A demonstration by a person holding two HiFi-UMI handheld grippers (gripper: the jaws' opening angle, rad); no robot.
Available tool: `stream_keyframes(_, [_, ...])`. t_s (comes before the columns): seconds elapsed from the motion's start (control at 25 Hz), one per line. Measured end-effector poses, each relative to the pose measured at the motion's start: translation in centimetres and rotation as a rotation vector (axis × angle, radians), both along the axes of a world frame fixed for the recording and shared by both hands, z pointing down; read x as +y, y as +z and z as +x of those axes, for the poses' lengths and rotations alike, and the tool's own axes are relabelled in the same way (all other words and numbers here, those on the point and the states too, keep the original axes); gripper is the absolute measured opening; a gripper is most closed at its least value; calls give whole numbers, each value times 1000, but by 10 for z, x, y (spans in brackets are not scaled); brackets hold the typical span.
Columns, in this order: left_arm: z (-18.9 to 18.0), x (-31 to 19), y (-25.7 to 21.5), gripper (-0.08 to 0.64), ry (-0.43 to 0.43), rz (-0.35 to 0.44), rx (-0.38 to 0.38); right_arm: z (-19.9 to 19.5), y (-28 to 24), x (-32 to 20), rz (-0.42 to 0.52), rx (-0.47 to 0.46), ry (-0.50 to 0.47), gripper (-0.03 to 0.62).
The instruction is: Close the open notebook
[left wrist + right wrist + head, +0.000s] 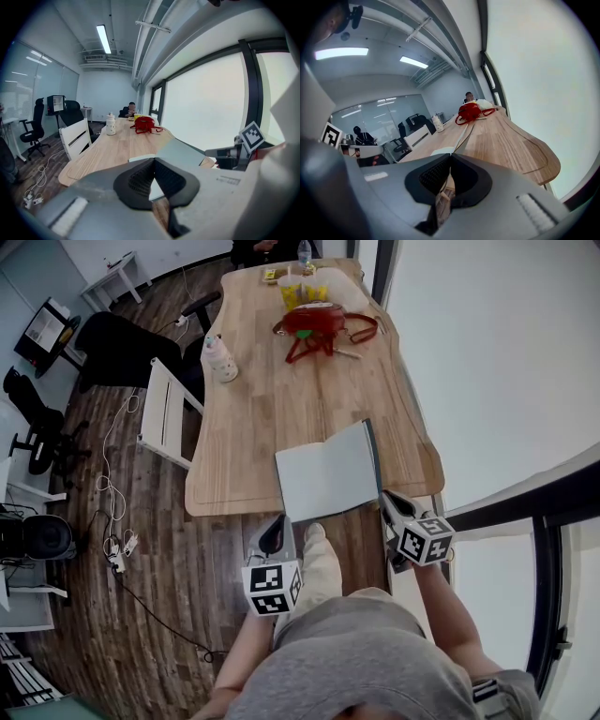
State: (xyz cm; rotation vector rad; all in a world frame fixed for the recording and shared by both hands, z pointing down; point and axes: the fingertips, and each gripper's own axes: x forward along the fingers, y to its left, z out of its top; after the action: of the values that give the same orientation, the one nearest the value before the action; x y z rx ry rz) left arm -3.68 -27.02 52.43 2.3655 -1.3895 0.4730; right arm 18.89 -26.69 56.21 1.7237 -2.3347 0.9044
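The open notebook [323, 474] lies at the near end of the wooden table [244, 427], its pale page facing up. Its right-hand cover [183, 151] is lifted off the table and slopes upward. My right gripper [390, 501] is at the cover's near right corner, shut on the cover, whose thin edge [461, 136] runs away from the jaw tips [450, 157]. My left gripper [275, 527] hovers off the table's near edge, by the notebook's near left corner. Its jaws [153, 160] meet at the tips with nothing between them.
A red bag [314, 322], yellow cups [302, 292] and a white bottle [220, 357] stand farther up the table. A white chair [169, 413] is at the left side, cables [112, 512] lie on the floor, and a window wall [506, 381] runs along the right.
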Motion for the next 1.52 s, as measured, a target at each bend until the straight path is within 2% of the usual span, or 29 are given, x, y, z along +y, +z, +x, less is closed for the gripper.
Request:
stream_keyframes(0.84, [-41, 29, 10, 5, -96, 3, 2, -87, -30, -6, 102, -25, -188, 9])
stream_keyframes(1.52, [-60, 35, 19, 5, -147, -16, -7, -143, -21, -9, 93, -28, -343, 9])
